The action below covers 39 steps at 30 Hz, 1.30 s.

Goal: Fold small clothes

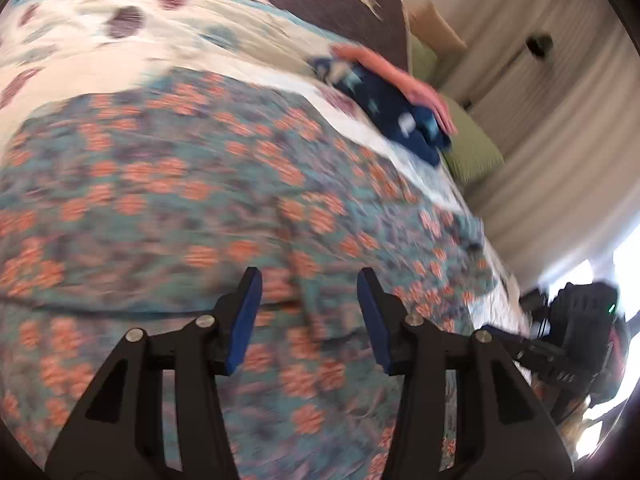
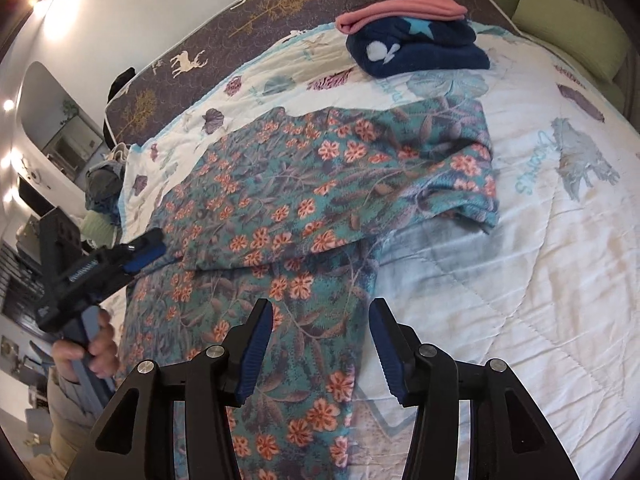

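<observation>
A teal garment with orange flowers lies spread on the white quilt, its right side folded over onto itself. My right gripper hovers open above the garment's near right edge, with nothing between its blue pads. At the garment's left edge is my left gripper, held by a hand. The left wrist view is blurred. There, the left gripper stands open over the floral garment, gripping no cloth.
A folded navy star-print piece with a pink piece on top sits at the quilt's far side. Green pillows line the far right. A dark deer-print bedcover runs behind. Clutter is piled at the bed's left.
</observation>
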Each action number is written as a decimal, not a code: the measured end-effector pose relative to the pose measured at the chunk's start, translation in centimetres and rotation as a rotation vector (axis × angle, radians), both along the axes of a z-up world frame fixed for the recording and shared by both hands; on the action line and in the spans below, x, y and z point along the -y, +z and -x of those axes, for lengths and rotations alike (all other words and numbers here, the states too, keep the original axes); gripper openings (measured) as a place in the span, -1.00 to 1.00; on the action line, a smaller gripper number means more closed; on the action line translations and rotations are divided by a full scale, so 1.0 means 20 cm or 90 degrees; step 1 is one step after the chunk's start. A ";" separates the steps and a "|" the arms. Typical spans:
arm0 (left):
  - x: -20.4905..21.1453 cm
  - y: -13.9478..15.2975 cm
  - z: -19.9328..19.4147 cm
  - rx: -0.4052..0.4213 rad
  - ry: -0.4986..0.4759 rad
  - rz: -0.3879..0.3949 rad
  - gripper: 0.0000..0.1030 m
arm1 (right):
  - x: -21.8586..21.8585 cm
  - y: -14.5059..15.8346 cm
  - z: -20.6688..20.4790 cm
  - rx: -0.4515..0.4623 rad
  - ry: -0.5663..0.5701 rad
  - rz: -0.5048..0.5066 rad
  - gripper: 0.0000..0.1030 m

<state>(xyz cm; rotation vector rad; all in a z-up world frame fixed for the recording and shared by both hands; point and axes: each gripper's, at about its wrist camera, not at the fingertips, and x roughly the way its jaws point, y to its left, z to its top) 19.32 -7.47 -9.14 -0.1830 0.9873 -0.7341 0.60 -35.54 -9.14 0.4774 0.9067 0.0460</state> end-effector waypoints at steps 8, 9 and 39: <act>0.00 0.29 0.06 0.108 0.025 0.040 -0.96 | 0.14 -0.01 0.06 -0.002 -0.054 -0.007 -0.01; -0.07 0.44 0.05 0.150 0.033 0.068 -0.96 | 0.15 -0.01 0.06 -0.001 -0.057 -0.002 -0.01; -0.77 0.30 -0.14 0.139 0.239 -0.136 -0.94 | -0.04 0.04 -0.25 0.021 0.018 0.185 -0.01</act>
